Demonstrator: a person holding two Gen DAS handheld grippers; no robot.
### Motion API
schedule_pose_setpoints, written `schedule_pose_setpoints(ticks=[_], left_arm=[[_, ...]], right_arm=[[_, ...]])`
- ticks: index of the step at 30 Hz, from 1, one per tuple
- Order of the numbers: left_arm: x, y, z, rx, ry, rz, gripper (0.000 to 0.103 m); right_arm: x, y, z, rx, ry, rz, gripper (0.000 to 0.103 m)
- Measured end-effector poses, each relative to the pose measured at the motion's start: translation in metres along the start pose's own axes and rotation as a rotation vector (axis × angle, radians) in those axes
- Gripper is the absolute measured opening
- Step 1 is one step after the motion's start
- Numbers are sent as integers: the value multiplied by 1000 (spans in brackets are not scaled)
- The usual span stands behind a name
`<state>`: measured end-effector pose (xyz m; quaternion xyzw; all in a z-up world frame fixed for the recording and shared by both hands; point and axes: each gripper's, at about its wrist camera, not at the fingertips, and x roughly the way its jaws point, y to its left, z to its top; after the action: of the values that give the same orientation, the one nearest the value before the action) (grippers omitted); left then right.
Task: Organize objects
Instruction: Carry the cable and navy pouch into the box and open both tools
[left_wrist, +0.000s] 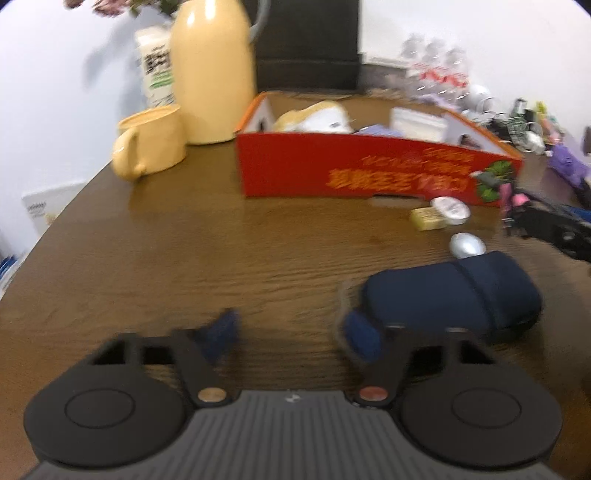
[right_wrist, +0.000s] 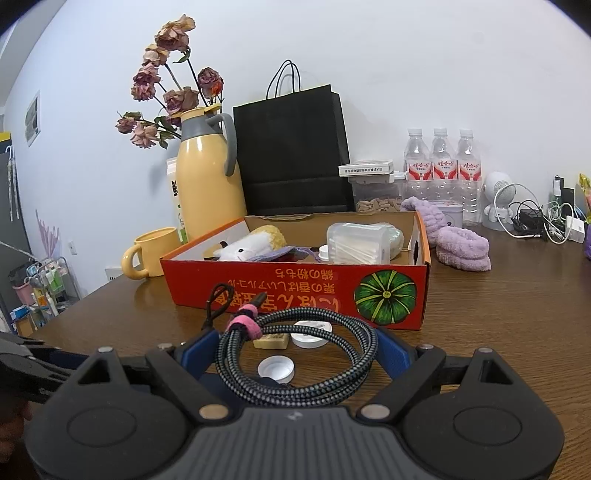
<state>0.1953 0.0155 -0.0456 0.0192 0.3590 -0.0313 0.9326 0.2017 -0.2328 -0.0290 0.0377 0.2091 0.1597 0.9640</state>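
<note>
In the left wrist view, which is blurred, my left gripper hangs low over the wooden table, open, with only bare wood between its blue pads. A dark navy pouch lies just right of its right finger. My right gripper is shut on a coiled braided cable bound by a pink strap, held above the table in front of the red cardboard box. The box holds a plush toy and a clear case of cotton swabs. My right gripper also shows at the right edge.
On the table before the box lie a white round tin, a yellowish block and a bottle cap. Behind stand a yellow flask, a mug, a black paper bag and water bottles. Purple fluffy items and chargers sit right.
</note>
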Motion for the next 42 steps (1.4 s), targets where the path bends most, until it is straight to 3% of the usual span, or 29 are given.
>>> schedule_pose_setpoints(ticks=[1, 2, 3, 9, 15, 26, 32, 42], left_arm=[[-1, -4, 0, 11, -6, -9, 18], [-2, -9, -1, 24, -9, -24, 6], [-3, -12, -2, 31, -12, -29, 3], [-8, -17, -4, 28, -39, -18, 3], [-27, -13, 6, 34, -121, -4, 3], [-46, -29, 81, 71, -340, -3, 3], [-22, -41, 122, 54, -387, -16, 3], [57, -41, 163, 9, -342, -41, 3]], right_arm=[[0, 0, 0, -1, 0, 0, 89], [0, 1, -1, -3, 0, -1, 89], [-1, 1, -1, -5, 0, -1, 89], [-5, 4, -2, -20, -5, 8, 89], [-9, 9, 2, -45, -31, 15, 89], [8, 20, 47, -116, -139, -7, 89], [40, 18, 78, -143, -177, -47, 89], [113, -8, 94, -121, -123, -106, 89]])
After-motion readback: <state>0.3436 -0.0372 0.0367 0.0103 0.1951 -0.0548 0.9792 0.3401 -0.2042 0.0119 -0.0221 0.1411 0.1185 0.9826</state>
